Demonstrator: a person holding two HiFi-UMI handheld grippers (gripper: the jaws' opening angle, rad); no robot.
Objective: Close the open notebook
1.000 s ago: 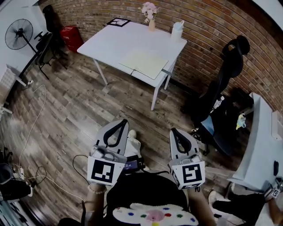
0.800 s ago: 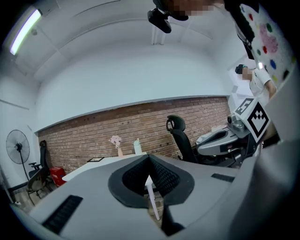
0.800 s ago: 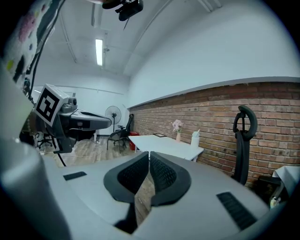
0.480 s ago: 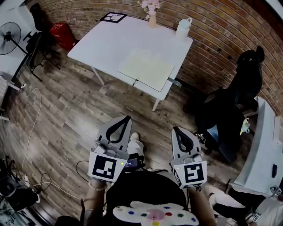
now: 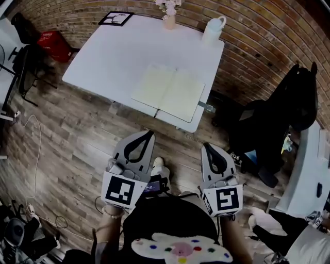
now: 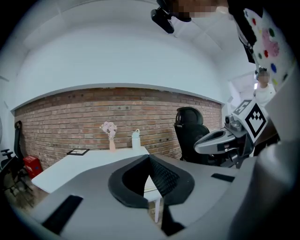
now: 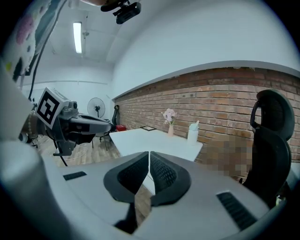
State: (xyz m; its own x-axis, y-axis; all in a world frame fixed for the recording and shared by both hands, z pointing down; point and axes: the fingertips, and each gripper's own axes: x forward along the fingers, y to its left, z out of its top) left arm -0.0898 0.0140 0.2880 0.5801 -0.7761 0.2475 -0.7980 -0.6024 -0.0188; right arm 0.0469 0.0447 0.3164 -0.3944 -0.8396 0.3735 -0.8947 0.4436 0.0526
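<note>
An open notebook (image 5: 169,93) with pale cream pages lies flat near the front right edge of a white table (image 5: 118,51). My left gripper (image 5: 150,133) is held over the wooden floor, short of the table's front edge, its jaws shut with nothing between them. My right gripper (image 5: 206,146) is level with it to the right, also shut and empty. In the left gripper view the left gripper (image 6: 149,156) points toward the white table (image 6: 89,161). The right gripper view has the right gripper (image 7: 149,153) aimed at the table (image 7: 150,140) too. The notebook is hidden in both gripper views.
At the table's far edge stand a pink flower vase (image 5: 168,14), a white bottle (image 5: 213,30) and a framed picture (image 5: 115,18). A black office chair (image 5: 291,105) stands right of the table. A red box (image 5: 50,45) sits at the left. Cables (image 5: 31,154) trail on the floor.
The table and notebook have drawn closer and lower in the head view as I walk toward them. Both grippers stay shut and side by side in front of me.
</note>
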